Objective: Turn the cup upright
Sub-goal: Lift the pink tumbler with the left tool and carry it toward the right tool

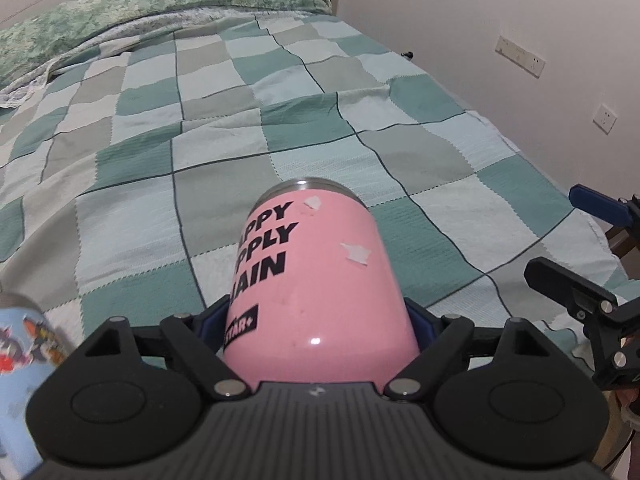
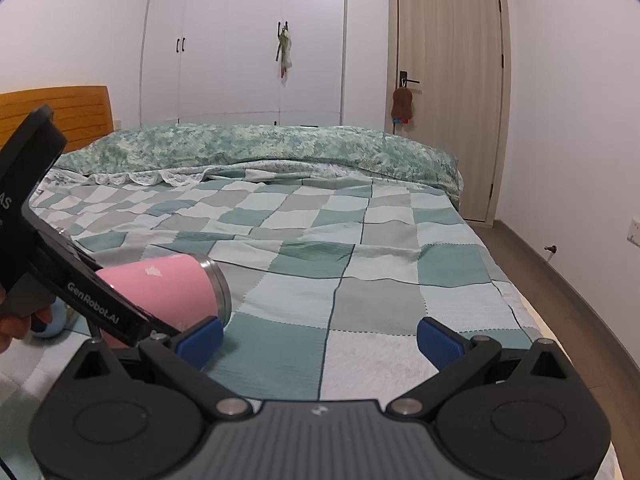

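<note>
A pink metal cup point(image 1: 316, 280) with black lettering lies on its side in my left gripper point(image 1: 316, 320), which is shut on its body near the base; the steel rim points away over the bed. The cup also shows in the right wrist view point(image 2: 168, 288), held tilted above the checked bedspread point(image 2: 360, 272), rim towards the right. My right gripper point(image 2: 320, 340) is open and empty, blue pads apart, low over the bed's near edge. It appears at the right edge of the left wrist view point(image 1: 592, 248).
A second cup with a blue cartoon print point(image 1: 20, 360) stands at the left. A green folded quilt point(image 2: 280, 148) lies at the bed's far side. A wall with sockets point(image 1: 520, 56) runs along the right; wardrobe and door point(image 2: 448, 88) stand beyond.
</note>
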The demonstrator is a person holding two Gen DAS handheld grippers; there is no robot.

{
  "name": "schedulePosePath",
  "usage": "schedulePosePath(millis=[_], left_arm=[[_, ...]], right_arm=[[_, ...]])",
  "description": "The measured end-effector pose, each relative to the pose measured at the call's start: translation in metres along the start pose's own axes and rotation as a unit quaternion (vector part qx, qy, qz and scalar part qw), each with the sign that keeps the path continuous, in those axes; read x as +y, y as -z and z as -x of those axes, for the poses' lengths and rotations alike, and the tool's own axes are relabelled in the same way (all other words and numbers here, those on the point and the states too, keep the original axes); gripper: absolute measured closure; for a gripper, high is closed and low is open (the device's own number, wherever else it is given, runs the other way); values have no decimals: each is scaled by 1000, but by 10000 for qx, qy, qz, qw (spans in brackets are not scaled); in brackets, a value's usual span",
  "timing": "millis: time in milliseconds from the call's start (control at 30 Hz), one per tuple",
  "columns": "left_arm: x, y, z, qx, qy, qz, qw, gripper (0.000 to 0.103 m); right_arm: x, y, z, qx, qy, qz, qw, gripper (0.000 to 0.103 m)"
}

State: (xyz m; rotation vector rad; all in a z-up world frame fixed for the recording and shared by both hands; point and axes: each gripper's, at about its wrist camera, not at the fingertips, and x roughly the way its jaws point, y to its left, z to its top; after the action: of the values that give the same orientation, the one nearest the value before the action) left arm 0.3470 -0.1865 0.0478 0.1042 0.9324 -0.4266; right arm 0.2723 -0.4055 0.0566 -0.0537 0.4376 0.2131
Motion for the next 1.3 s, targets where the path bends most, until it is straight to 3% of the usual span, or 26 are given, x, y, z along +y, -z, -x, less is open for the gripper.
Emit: schedulePosePath(millis=[267,467,567,733,867,1300], left_arm=[[-6,24,37,-219,21,89,9997,18],[-11,42,31,150,-70,-41,9999,18],[-13,45,19,592,-93,-150,9981,17],[-13,47,4,718,-229,-120,9971,18],[-15,54,14,467,-214,-119,9986,19],[-10,84,80,452,65,424,9981,19]], right_arm=[[16,2,34,-135,-121,-12,9998,0],[27,8,57,-181,-200,48,9996,0],[27,12,61,-144,-190,53,9997,0],[25,18,58,-69,-156,2,9999,0],[26,21,56,-6,-134,-3,9999,0],[47,18,86,-199,-372,47,9991,0]])
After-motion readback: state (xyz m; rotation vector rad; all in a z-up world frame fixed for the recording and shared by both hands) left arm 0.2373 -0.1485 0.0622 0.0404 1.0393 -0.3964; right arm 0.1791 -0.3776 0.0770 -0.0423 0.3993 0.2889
